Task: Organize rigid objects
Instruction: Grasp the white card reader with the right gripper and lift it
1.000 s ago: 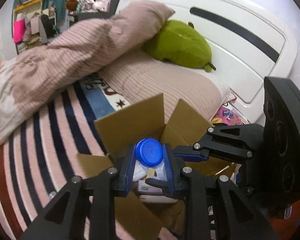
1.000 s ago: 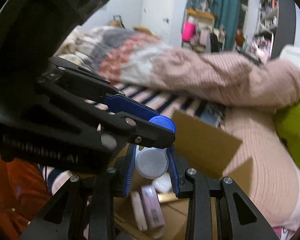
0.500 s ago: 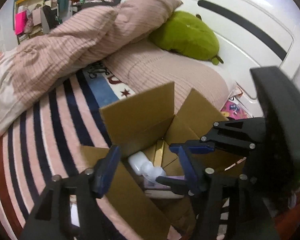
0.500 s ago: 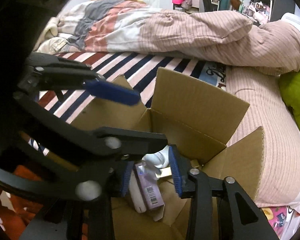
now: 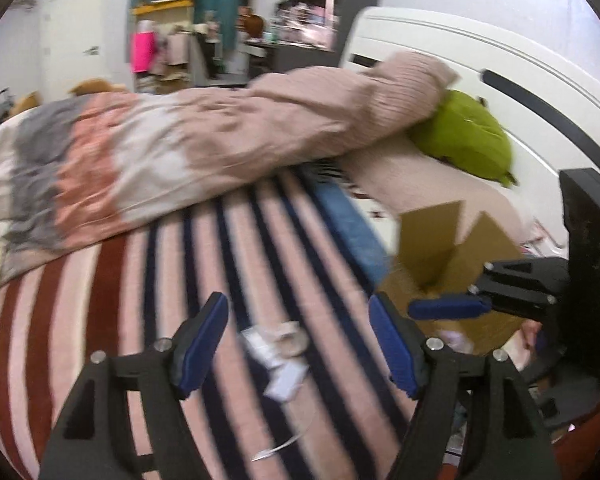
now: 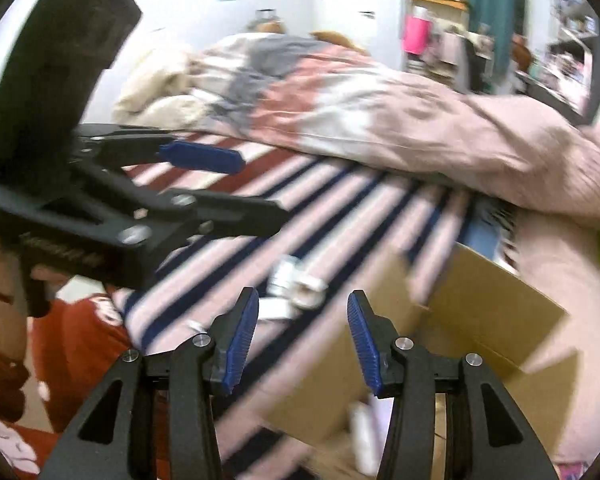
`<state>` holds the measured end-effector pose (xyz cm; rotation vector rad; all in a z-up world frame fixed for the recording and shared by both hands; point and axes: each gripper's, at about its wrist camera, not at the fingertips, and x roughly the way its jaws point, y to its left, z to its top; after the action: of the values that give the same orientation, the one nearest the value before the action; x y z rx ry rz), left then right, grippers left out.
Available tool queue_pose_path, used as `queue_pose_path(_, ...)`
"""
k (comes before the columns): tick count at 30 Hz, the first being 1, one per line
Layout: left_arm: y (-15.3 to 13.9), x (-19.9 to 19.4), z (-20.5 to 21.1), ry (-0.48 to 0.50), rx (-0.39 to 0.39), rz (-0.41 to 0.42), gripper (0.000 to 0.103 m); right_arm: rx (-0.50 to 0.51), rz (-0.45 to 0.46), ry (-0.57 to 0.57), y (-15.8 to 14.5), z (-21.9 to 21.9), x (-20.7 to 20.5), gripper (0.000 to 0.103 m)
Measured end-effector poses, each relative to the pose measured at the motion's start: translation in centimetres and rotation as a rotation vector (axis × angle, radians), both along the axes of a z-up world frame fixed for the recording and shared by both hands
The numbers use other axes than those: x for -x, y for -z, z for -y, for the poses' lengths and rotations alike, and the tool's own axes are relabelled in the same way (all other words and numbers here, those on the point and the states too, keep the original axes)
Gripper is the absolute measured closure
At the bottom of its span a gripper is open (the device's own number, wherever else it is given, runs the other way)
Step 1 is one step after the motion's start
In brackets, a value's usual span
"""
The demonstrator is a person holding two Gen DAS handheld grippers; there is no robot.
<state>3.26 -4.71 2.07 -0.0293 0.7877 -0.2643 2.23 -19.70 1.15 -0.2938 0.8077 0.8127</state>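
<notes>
I am holding my left gripper point(image 5: 300, 344) wide and empty over the striped blanket point(image 5: 112, 320); its jaws have just been opening. Below it are lying small white items point(image 5: 278, 346), blurred beyond counting. One duvet point(image 5: 188, 148) is lying behind. My right gripper point(image 6: 302, 338), narrower, jaws also just opening, is gripping nothing. One cardboard box point(image 6: 496, 320) is sitting rightmost, flaps up.
</notes>
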Motion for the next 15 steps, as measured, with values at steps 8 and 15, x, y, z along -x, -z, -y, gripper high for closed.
queue_pose_path(8,5.7,2.3,-6.4,-0.087,0.014,-0.032,0.031,-0.022,-0.103,-0.104,5.4,-8.5,1.6,0.049)
queue_pose_path(15,10.3,2.6,-8.7,-0.098,0.049,-0.089,0.031,0.098,-0.097,-0.054,11.8,-11.3,1.0,0.034)
